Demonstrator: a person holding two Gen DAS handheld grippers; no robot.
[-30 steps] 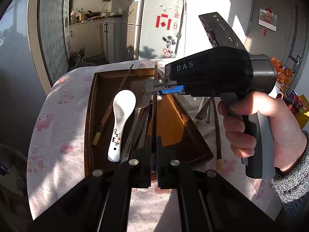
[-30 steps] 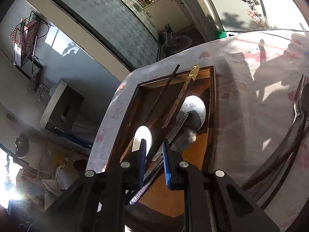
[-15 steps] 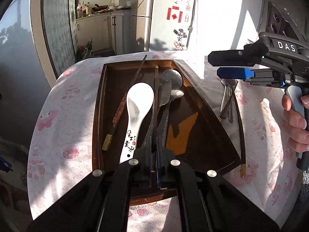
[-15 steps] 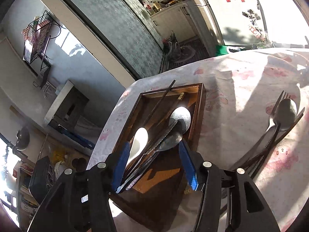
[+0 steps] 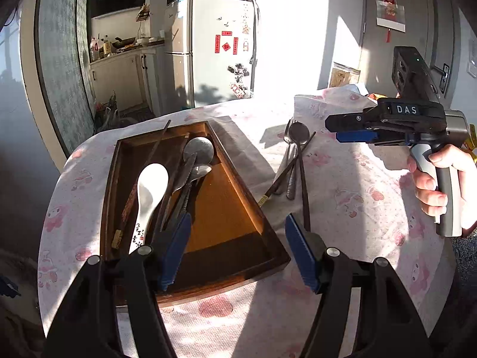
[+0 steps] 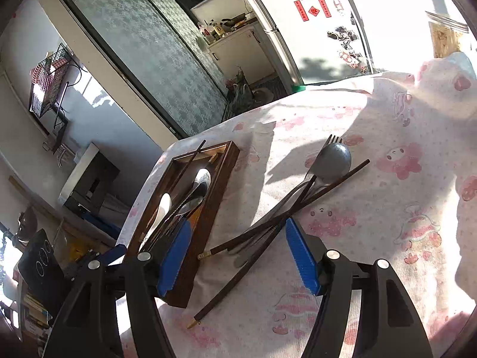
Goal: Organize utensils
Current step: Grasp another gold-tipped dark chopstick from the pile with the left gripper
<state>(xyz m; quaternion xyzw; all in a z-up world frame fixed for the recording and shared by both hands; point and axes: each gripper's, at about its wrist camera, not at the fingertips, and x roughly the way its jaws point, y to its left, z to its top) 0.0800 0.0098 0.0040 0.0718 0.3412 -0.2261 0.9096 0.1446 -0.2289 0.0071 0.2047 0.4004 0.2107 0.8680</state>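
While sun cuts across the desk with its pink-print cloth, the wooden tray sits on the left half. Inside it, along the left side, lie a white ceramic spoon, a chopstick, metal spoons and a serrated knife; the right half of the tray floor is bare. On the cloth just right of the tray is a crossed pile: a metal spoon, a fork and dark chopsticks.

The left claw points down at an angle over the tray's near end. Its jaws have just been opening and stand released, nothing between the blue pads.

The right claw tilts down above the crossed pile, jaws also just opened, released; the chopsticks lie below between the pads, not gripped. In the left wrist view a hand wraps its grey handle, fingers curled, at the right over the cloth.
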